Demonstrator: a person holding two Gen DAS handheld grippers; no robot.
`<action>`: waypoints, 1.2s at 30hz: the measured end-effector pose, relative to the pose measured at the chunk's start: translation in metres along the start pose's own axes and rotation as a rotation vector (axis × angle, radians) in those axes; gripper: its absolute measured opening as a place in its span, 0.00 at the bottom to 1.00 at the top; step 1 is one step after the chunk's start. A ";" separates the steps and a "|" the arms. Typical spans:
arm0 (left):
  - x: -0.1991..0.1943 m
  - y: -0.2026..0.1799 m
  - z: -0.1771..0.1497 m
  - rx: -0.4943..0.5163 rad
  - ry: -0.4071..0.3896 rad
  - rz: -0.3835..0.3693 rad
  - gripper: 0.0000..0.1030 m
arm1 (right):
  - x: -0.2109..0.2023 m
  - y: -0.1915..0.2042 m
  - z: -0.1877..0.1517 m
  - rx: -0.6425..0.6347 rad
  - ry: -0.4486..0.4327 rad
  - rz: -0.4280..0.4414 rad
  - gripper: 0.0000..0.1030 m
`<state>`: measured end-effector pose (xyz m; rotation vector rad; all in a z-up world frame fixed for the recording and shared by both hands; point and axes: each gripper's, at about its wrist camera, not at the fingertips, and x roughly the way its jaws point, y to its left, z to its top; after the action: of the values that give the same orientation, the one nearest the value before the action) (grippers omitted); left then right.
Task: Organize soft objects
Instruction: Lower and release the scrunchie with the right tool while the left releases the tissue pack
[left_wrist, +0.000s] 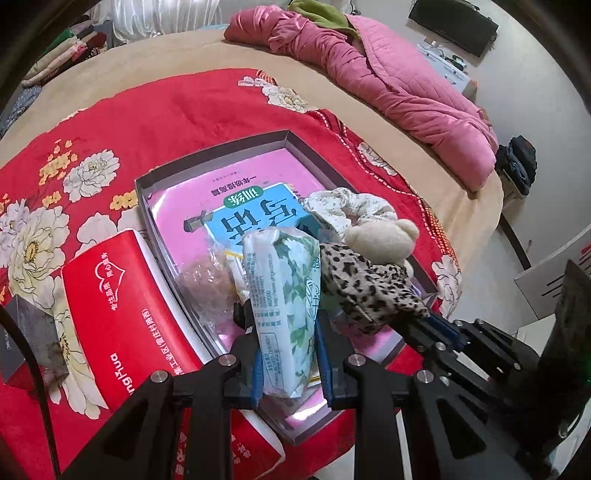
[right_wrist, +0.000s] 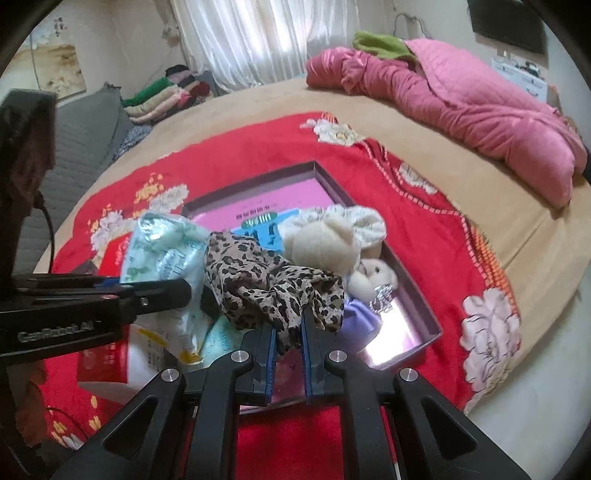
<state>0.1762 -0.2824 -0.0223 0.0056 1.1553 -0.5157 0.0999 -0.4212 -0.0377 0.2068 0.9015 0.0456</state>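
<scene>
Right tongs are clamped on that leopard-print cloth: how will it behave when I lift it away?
The leopard-print cloth probably stays floppy: it bunches and droops over the right tongs rather than holding shape. It looks thin, so likely light. Its folds lie against the cream teddy bear and the tissue pack in the left tongs, so it may drag them.

The far half of the grey box (right_wrist: 373, 212) is open above the pink book (right_wrist: 258, 195), so a gripper can pass there. The near half is crowded: the tissue pack (left_wrist: 284, 295), the leopard scarf (right_wrist: 266, 288), the plush bear (right_wrist: 369, 277) and the cream scrunchie (left_wrist: 347, 208) lie close together. The red carton (left_wrist: 122, 302) blocks the box's left side. The red blanket (right_wrist: 424, 240) on the right is free.
</scene>
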 end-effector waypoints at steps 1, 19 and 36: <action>0.003 0.001 0.000 -0.003 0.005 0.001 0.23 | 0.004 -0.001 -0.001 0.006 0.011 0.007 0.11; 0.011 0.006 0.001 -0.007 0.007 0.021 0.23 | 0.040 0.000 -0.010 -0.002 0.084 0.051 0.19; 0.016 0.010 0.003 -0.013 0.018 -0.003 0.23 | 0.012 0.003 -0.007 -0.011 0.007 0.094 0.45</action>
<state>0.1877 -0.2806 -0.0376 -0.0029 1.1768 -0.5114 0.1021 -0.4154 -0.0511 0.2388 0.8981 0.1385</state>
